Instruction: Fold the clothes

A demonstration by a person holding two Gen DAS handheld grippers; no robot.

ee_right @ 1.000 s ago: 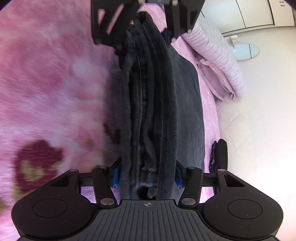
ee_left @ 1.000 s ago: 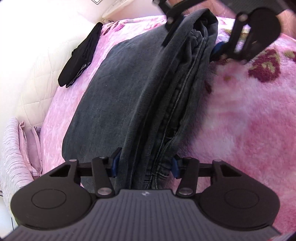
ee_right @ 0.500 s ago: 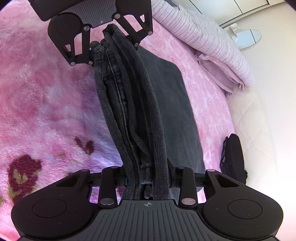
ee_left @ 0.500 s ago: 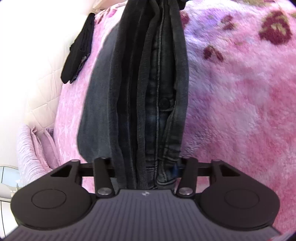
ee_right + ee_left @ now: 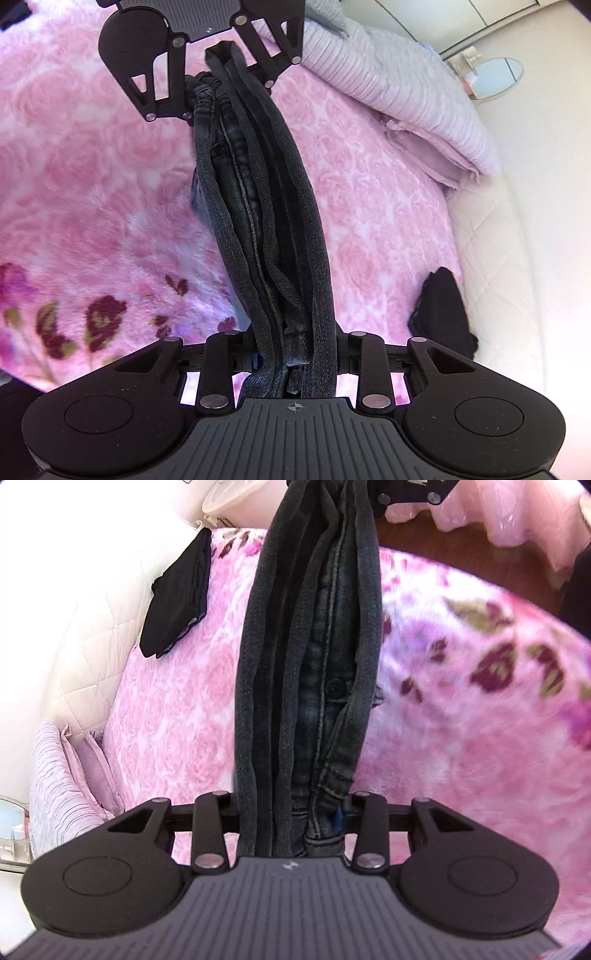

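Left wrist view: left gripper (image 5: pixel 291 812) clenched on one end of the folded dark jeans (image 5: pixel 310 664), jaws closing further on the denim between them. Bundle stretched straight ahead to the right gripper (image 5: pixel 373 494) at the top edge, hanging clear above the pink floral blanket (image 5: pixel 461 701). Off to the tool's left, a folded black garment (image 5: pixel 177 602) lying on the rose-patterned sheet (image 5: pixel 159 709), and a striped lilac pillow (image 5: pixel 55 775) nearer by.

Right wrist view: right gripper (image 5: pixel 295 360) grasping the other end of the jeans (image 5: pixel 266 221), jaws likewise closing on the layers. Left gripper (image 5: pixel 225 88) facing it ahead, pinching the far end.

Judged best here: keep both ends level and taut, keep every layer inside the pads, carry without twisting, then lower flat so the fold stays aligned.
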